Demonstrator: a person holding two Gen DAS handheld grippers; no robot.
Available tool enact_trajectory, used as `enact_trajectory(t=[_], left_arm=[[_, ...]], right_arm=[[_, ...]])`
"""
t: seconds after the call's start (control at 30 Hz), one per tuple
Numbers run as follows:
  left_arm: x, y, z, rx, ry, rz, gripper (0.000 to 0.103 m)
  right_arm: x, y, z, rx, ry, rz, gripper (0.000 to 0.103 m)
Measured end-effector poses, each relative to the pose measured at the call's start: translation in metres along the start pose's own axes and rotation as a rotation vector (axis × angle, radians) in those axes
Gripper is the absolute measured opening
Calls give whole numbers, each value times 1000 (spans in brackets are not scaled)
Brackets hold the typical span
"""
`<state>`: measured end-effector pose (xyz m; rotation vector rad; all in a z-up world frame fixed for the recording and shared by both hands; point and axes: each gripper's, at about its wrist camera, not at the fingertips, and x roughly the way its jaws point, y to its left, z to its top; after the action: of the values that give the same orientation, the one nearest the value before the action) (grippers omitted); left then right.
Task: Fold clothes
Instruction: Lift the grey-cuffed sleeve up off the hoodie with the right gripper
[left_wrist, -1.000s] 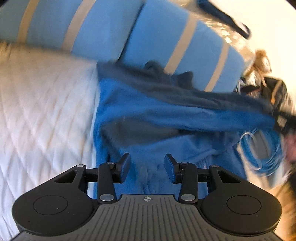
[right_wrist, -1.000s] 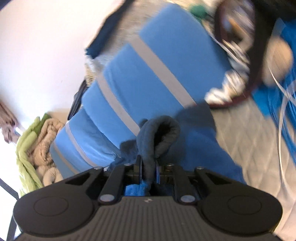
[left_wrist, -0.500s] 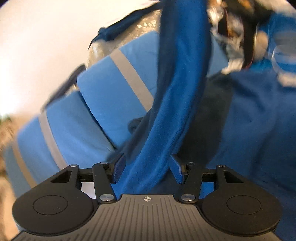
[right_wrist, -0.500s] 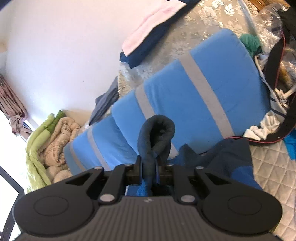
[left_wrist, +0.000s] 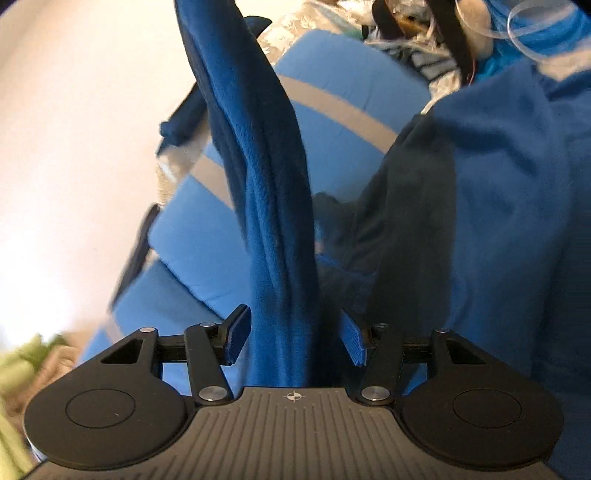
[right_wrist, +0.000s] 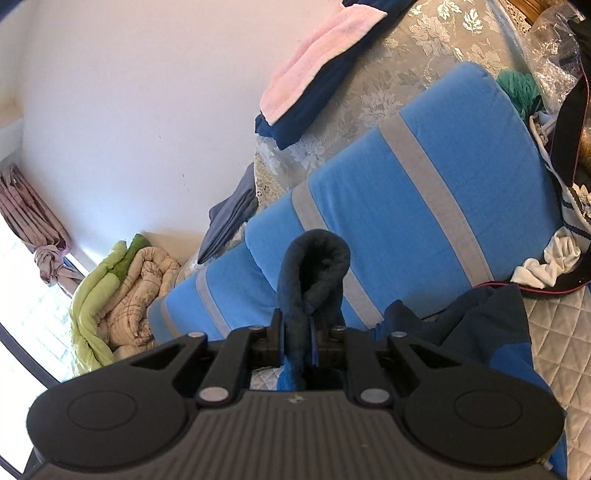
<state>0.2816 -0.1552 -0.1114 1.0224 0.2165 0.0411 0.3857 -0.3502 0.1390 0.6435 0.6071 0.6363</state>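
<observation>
Folding has barely begun — the blue fleece garment hangs unfolded before the striped pillow, its cuff clenched in the right tongs; left tongs gape around a dangling strip.

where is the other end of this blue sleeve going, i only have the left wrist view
Observer: Up to the right gripper. Its jaws are shut on a dark folded cuff of the blue fleece garment, which loops above them.
Operator: so is my left one gripping yet
Observer: No. The left gripper has just been opening; the hanging blue strip runs between its jaws, with gaps showing on both sides.
Operator: whats behind the right side
Observer: A blue cushion with grey stripes, and past it a folded pink and navy stack on a floral cover.
</observation>
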Motion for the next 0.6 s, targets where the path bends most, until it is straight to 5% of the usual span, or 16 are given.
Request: enact_trajectory(t=[0.33,0.6], left_arm=[[29,42,-76,24,226,106,53],[23,70,-138,86,240,31,53]], right_arm=[[-4,-8,0,6,-11,-5,14],[11,-31,-12,44,11,-33,14]])
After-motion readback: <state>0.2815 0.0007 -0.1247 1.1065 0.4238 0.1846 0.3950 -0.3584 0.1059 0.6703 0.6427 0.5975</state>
